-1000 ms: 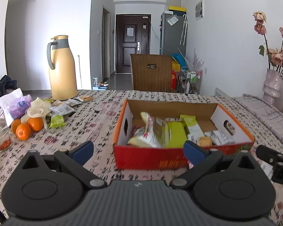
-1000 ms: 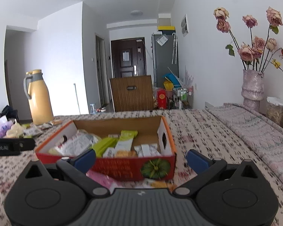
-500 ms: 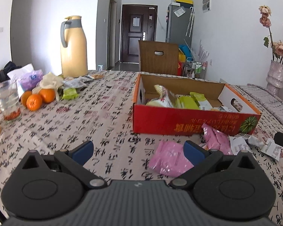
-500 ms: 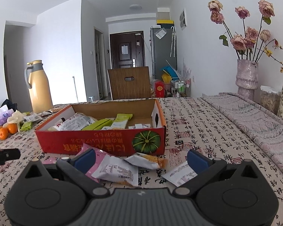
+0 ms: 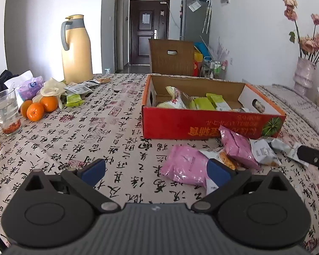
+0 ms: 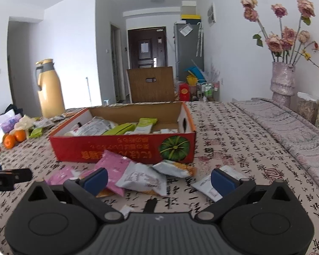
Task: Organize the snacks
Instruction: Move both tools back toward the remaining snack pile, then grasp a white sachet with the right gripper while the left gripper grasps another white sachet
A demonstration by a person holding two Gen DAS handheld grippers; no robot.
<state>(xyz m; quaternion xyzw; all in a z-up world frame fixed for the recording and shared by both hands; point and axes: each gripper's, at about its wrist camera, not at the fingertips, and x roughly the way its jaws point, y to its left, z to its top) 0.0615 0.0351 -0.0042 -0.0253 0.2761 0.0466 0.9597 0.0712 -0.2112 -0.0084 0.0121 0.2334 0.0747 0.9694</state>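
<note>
A red cardboard box (image 5: 202,127) (image 6: 125,148) sits mid-table with green and white snack packets inside. In front of it lie loose snacks: pink bags (image 5: 186,167) (image 6: 113,165), a white packet (image 6: 142,178), an orange-tipped packet (image 6: 174,169) and a small white sachet (image 6: 208,186). My left gripper (image 5: 156,170) is open above the table, its right finger beside the pink bag. My right gripper (image 6: 158,179) is open over the white packet. Neither holds anything.
A yellow thermos jug (image 5: 76,48), oranges (image 5: 39,107), a glass (image 5: 6,114), tissues and more snack packets (image 5: 74,101) crowd the left side. A flower vase (image 6: 284,80) stands far right. A chair back (image 6: 151,87) rises behind the table.
Both grippers have drawn back from the box and lowered, so the loose snacks in front of it came into view. Both stayed open.
</note>
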